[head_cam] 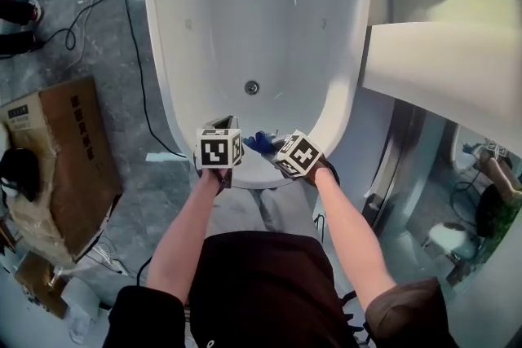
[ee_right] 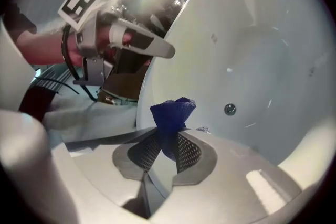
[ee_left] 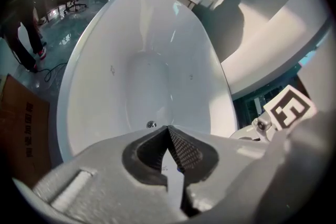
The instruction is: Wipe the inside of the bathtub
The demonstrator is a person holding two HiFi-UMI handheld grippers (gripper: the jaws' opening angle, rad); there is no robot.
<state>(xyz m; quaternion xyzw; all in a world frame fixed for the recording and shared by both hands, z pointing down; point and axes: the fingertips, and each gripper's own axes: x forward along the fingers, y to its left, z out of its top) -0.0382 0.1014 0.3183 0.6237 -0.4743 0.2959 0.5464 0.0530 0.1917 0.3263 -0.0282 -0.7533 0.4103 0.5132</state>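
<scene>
The white bathtub [head_cam: 188, 53] fills the top of the head view, with its drain [head_cam: 252, 86] low in the basin. Both grippers hover over the near rim. My right gripper [head_cam: 274, 145] is shut on a dark blue cloth [head_cam: 261, 143], which sticks out bunched above the pads [ee_right: 185, 150] as the blue cloth [ee_right: 171, 119]. My left gripper [head_cam: 222, 125] is just to its left, jaws shut with nothing between them [ee_left: 168, 129]. The left gripper view looks down the tub [ee_left: 147, 55] towards the drain [ee_left: 151, 124]. The right gripper view shows the left gripper [ee_right: 157, 49] beside the tub's rim.
A cardboard box [head_cam: 69, 155] stands on the grey floor left of the tub, with black cables [head_cam: 134, 28] running alongside. A white curved ledge [head_cam: 444, 65] is to the right of the tub. A person's shoes [head_cam: 18, 11] are at the far left.
</scene>
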